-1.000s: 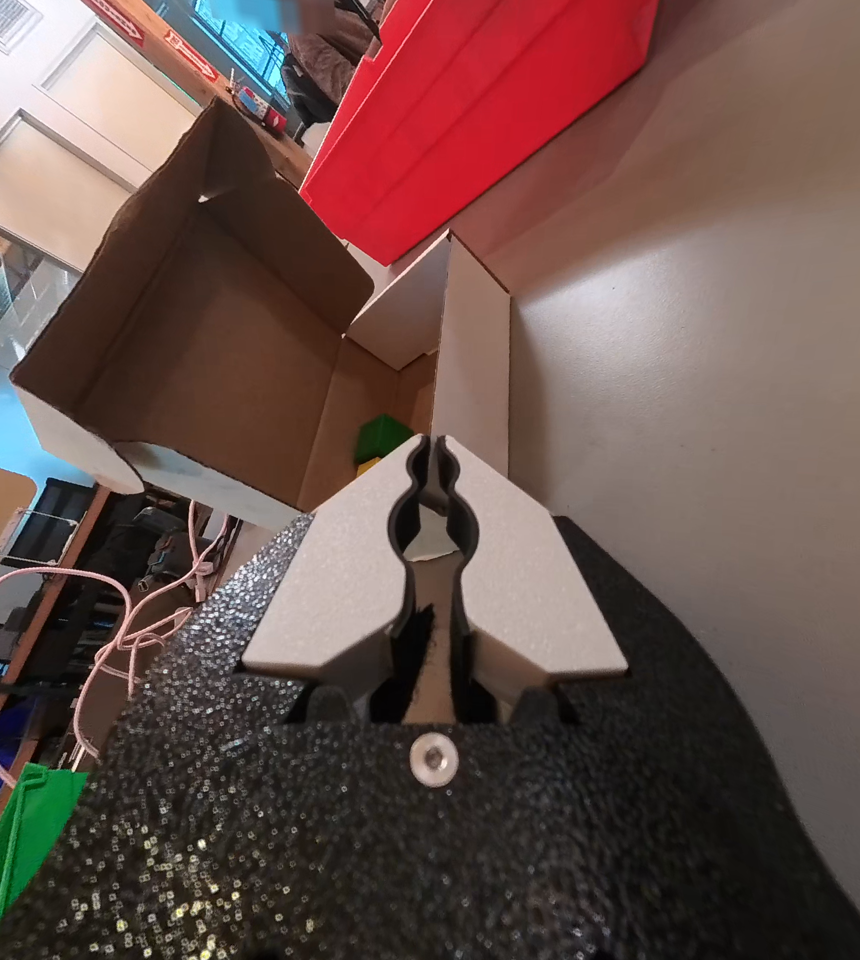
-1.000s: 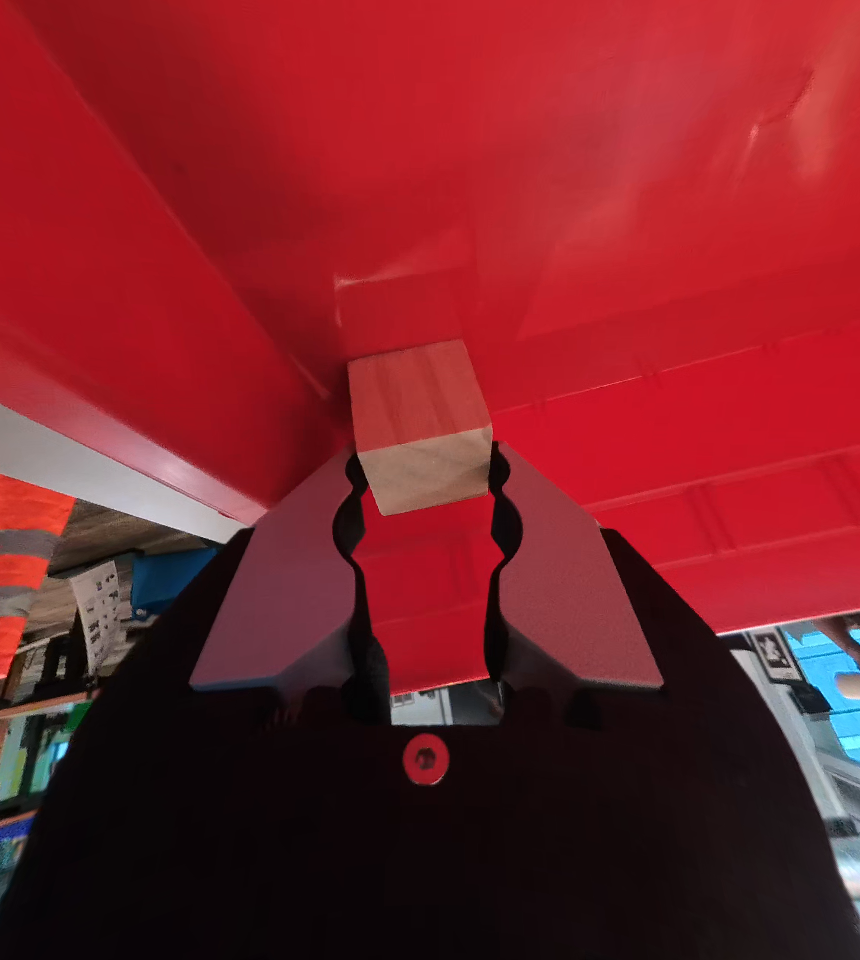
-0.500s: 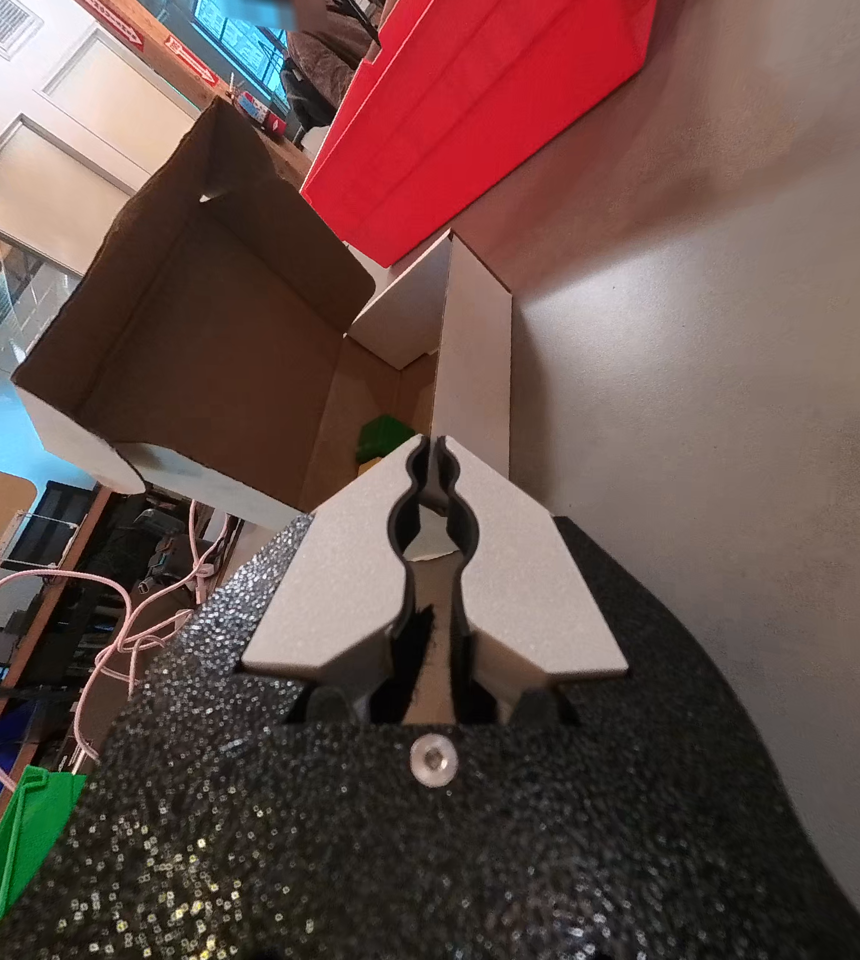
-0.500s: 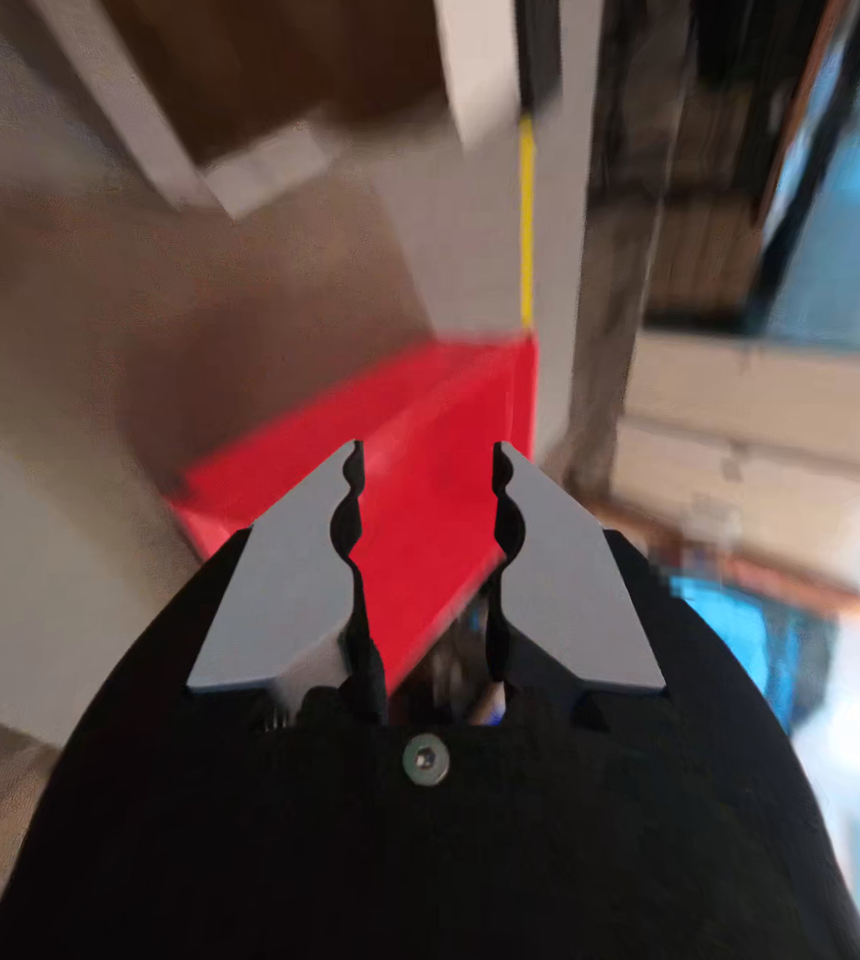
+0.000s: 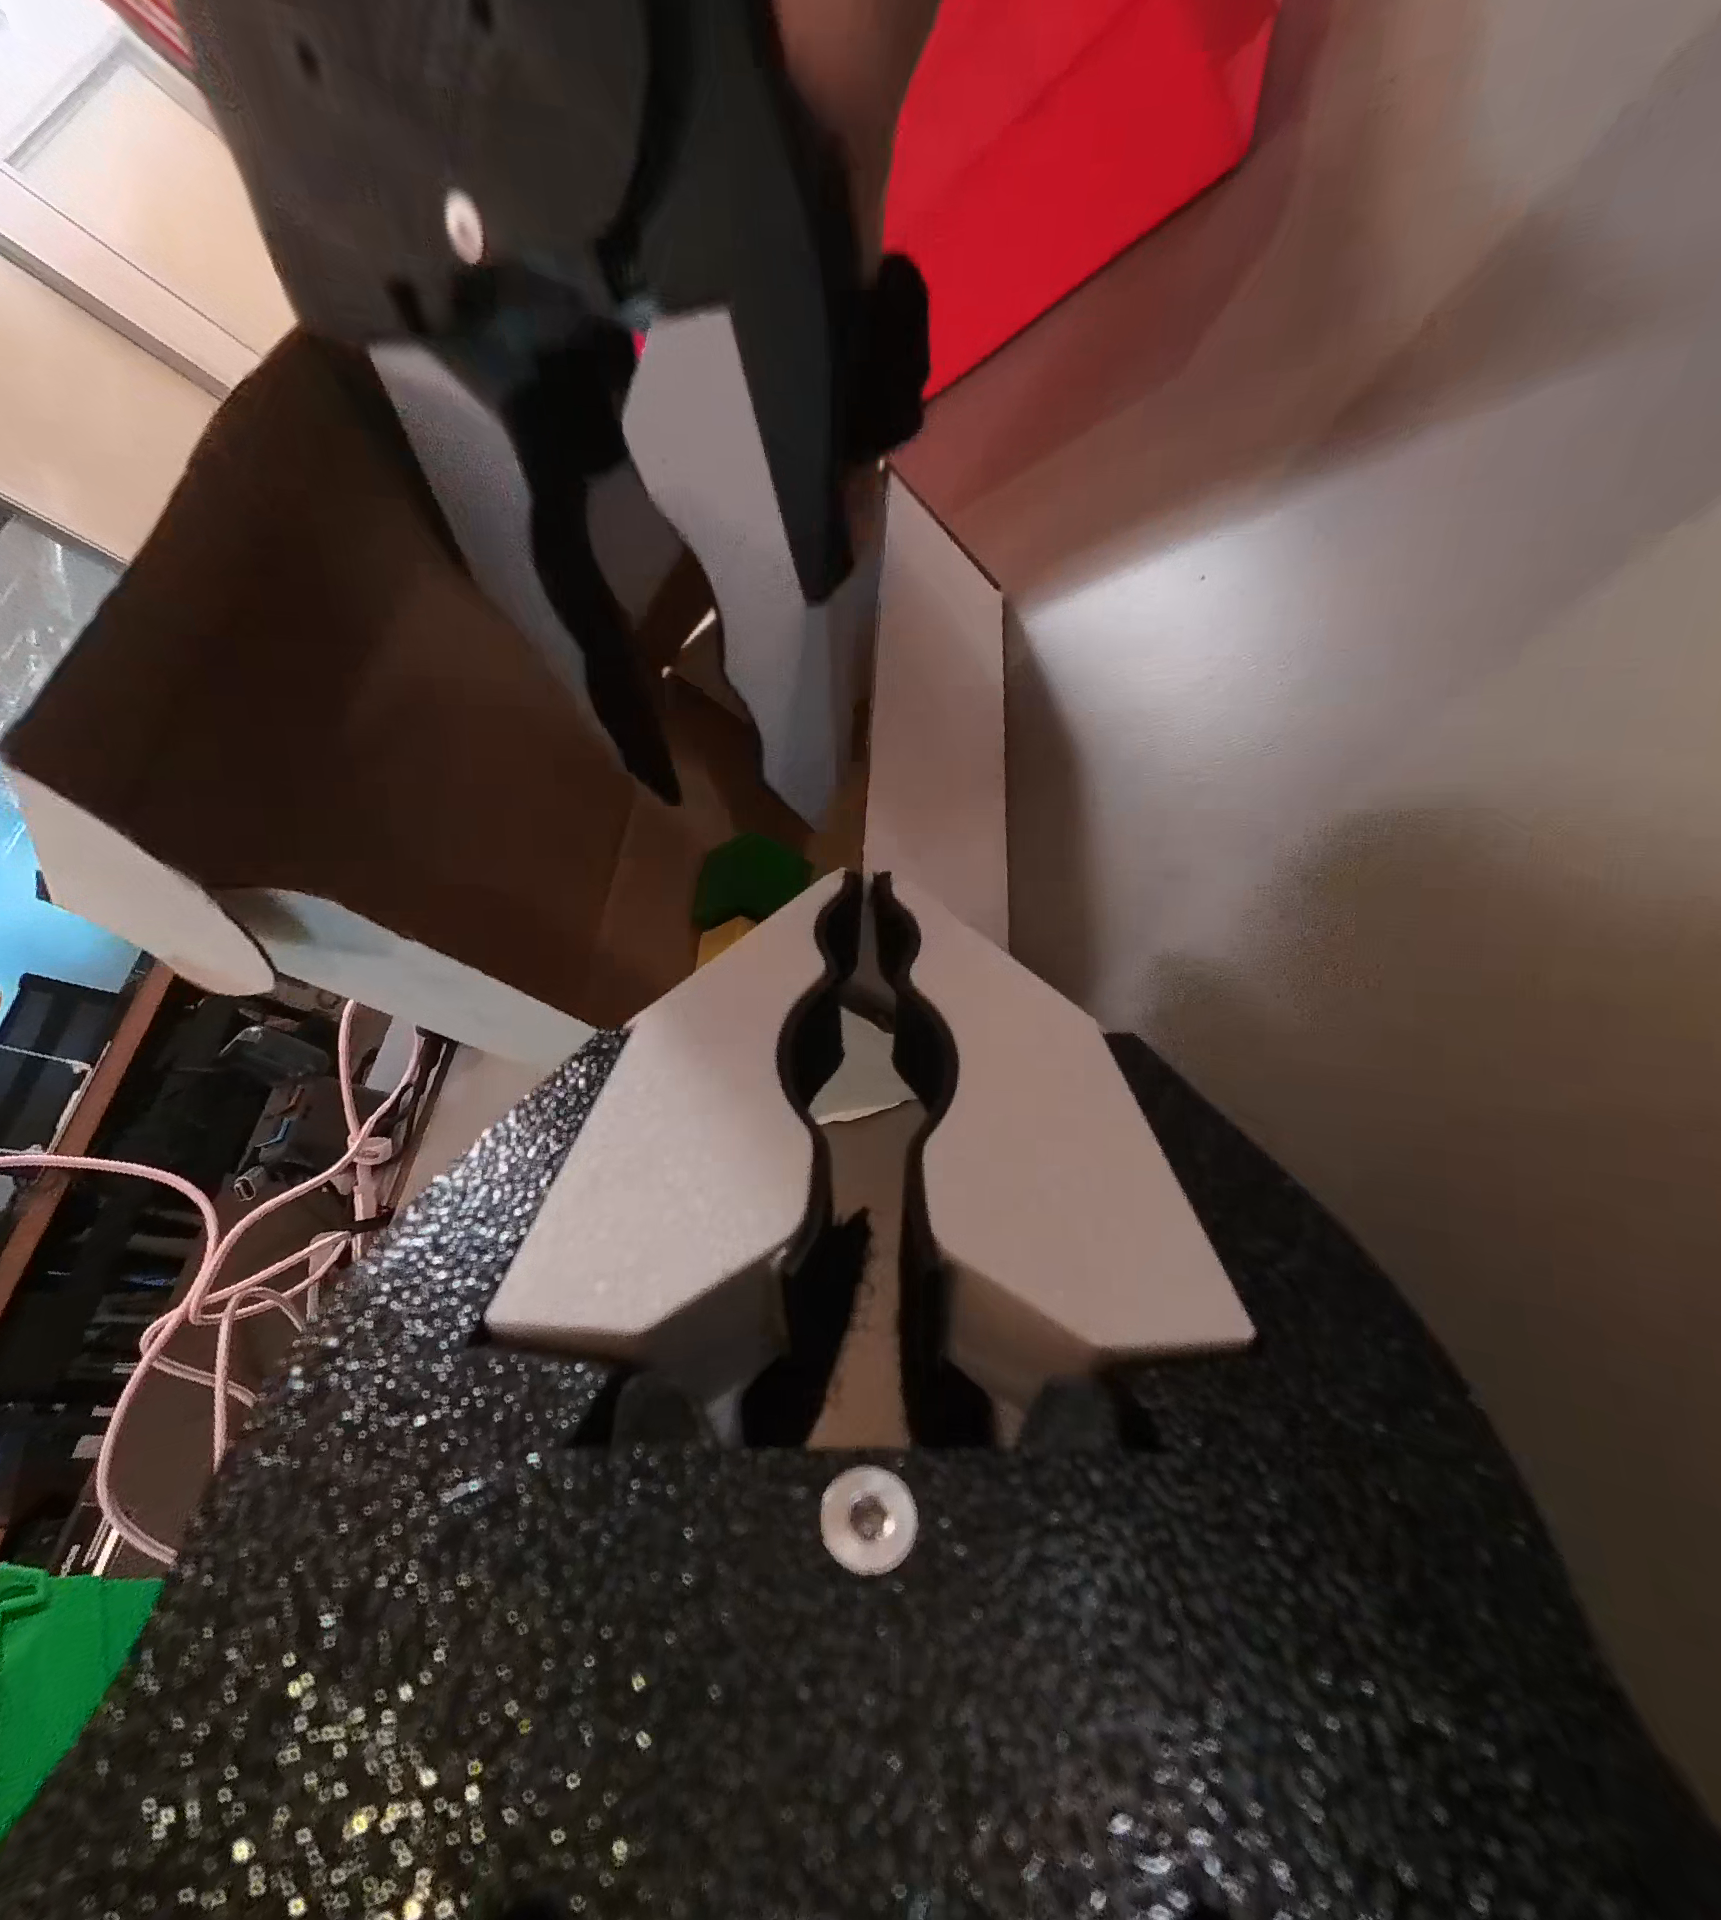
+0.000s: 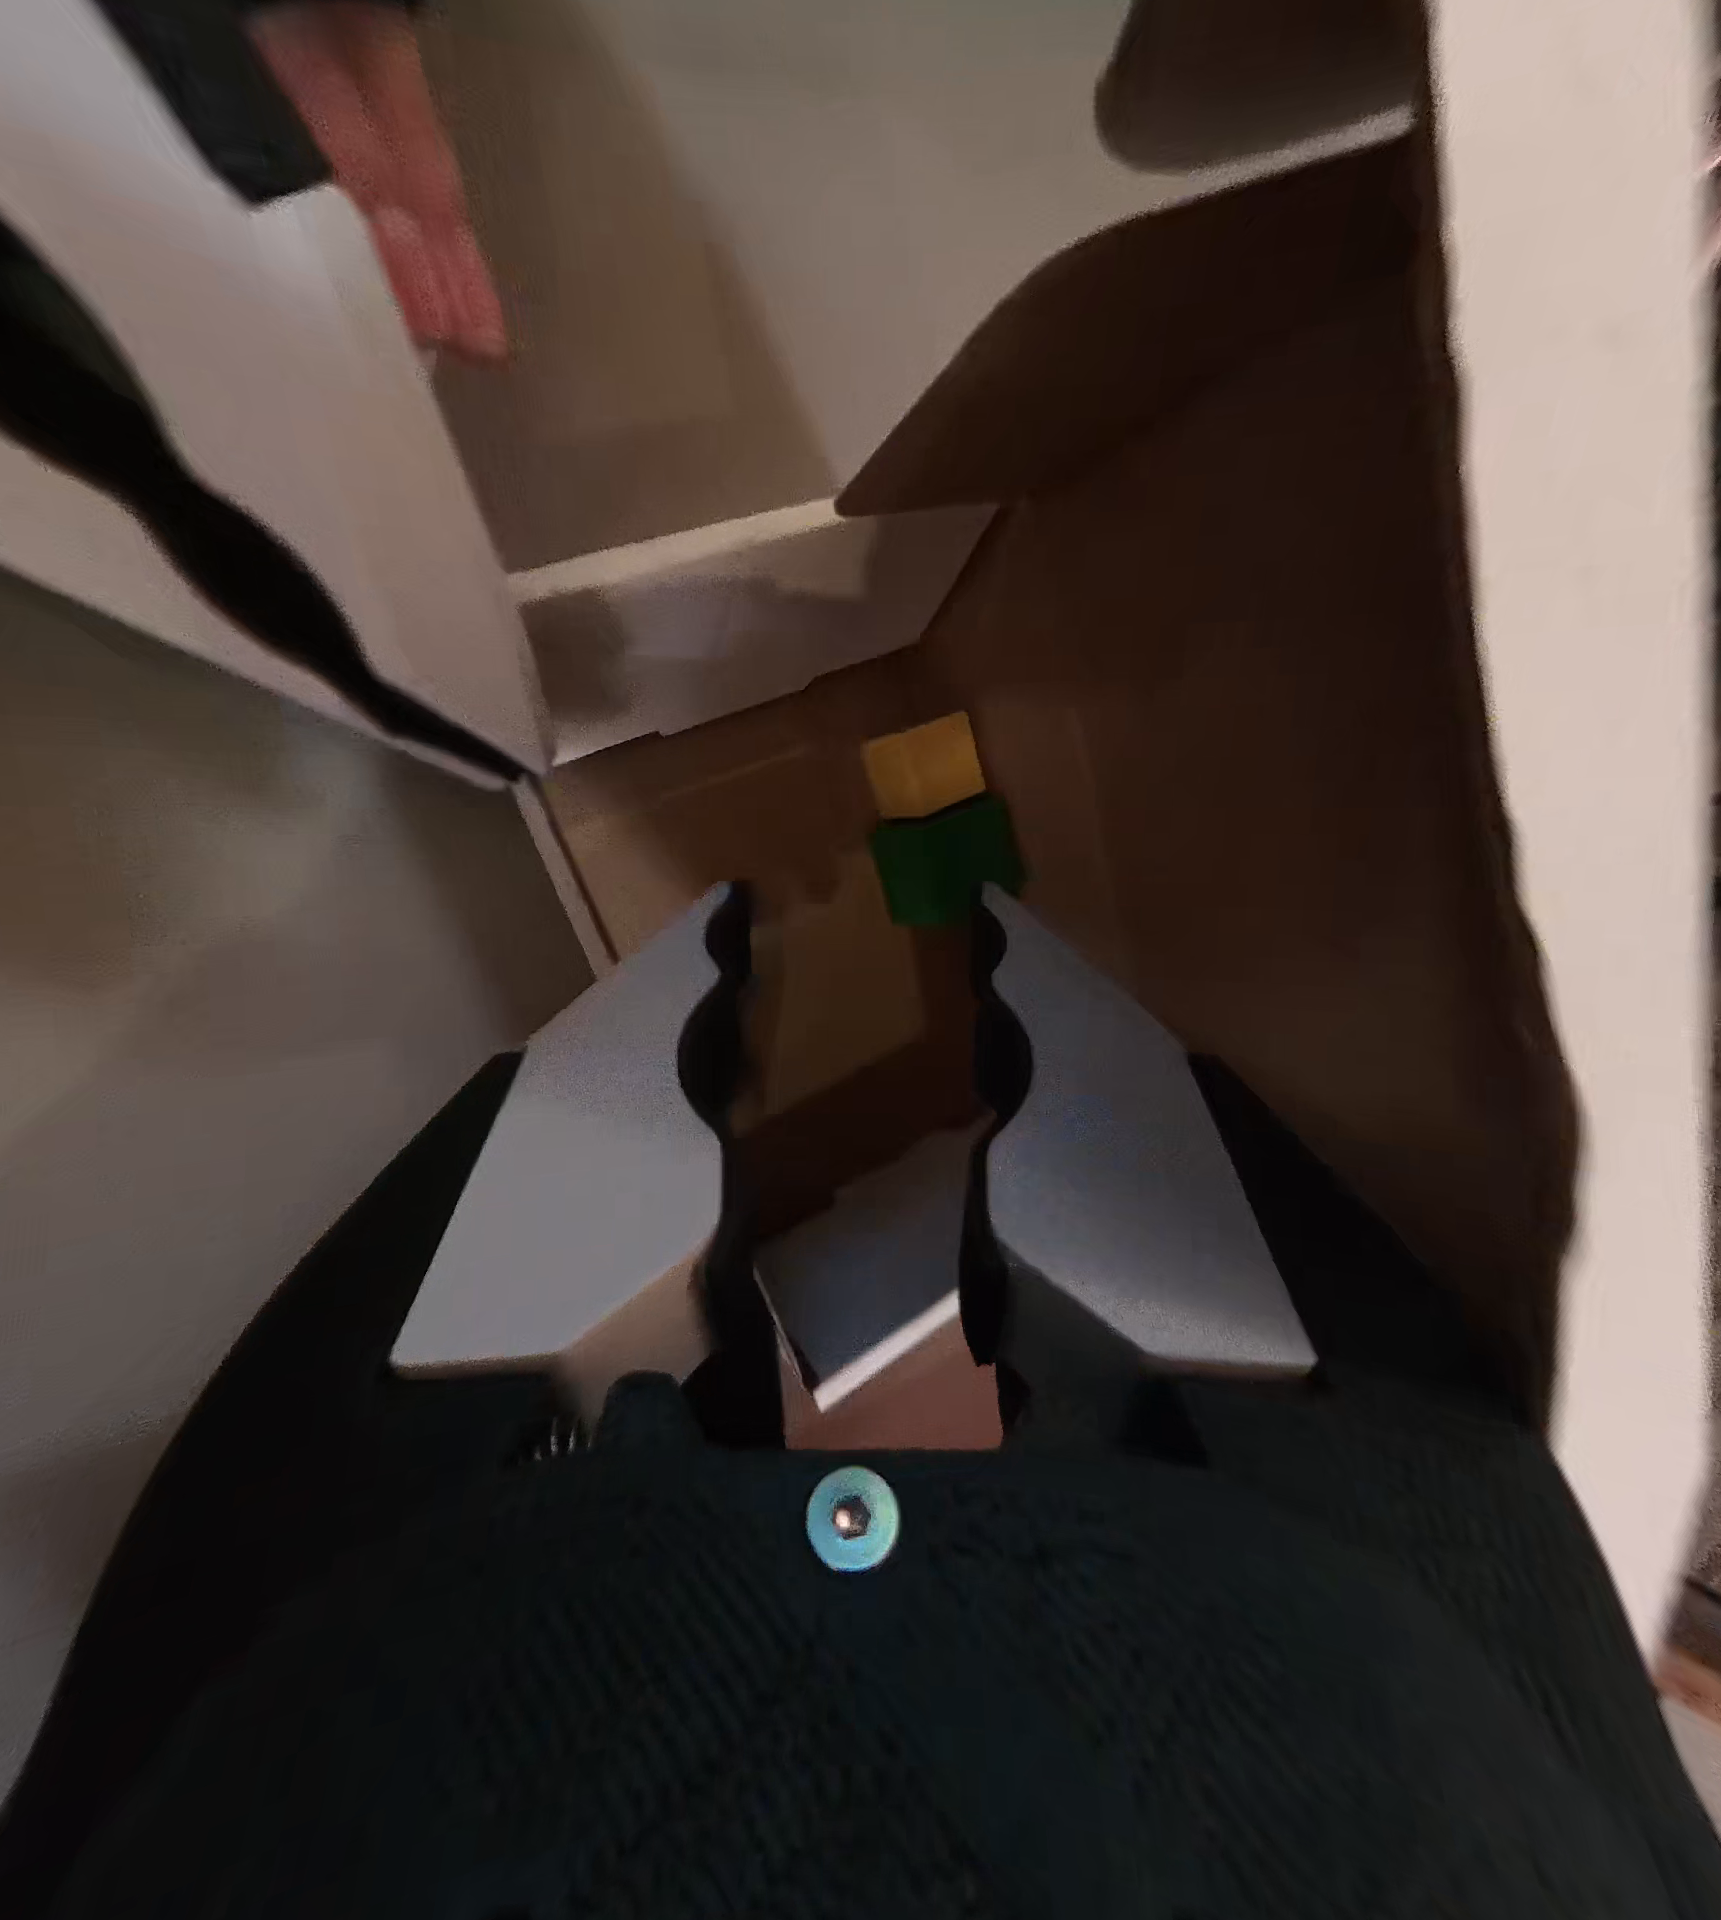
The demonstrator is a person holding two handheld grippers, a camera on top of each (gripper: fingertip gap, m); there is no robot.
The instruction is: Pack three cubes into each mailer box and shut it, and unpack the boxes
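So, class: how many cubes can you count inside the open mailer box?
2: a yellow cube by the box's inner wall, and a green cube touching it, nearer the right gripper. Others may be hidden.

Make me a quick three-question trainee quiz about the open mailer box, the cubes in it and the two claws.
1. True or false: the right claw has its fingers spread with nothing between them.
2. Which cube colours show inside the mailer box? A) red and blue B) green and yellow C) only wooden
3. Fill in: the left claw is closed on the box's front ____.

Key: 1 true; 2 B; 3 wall.
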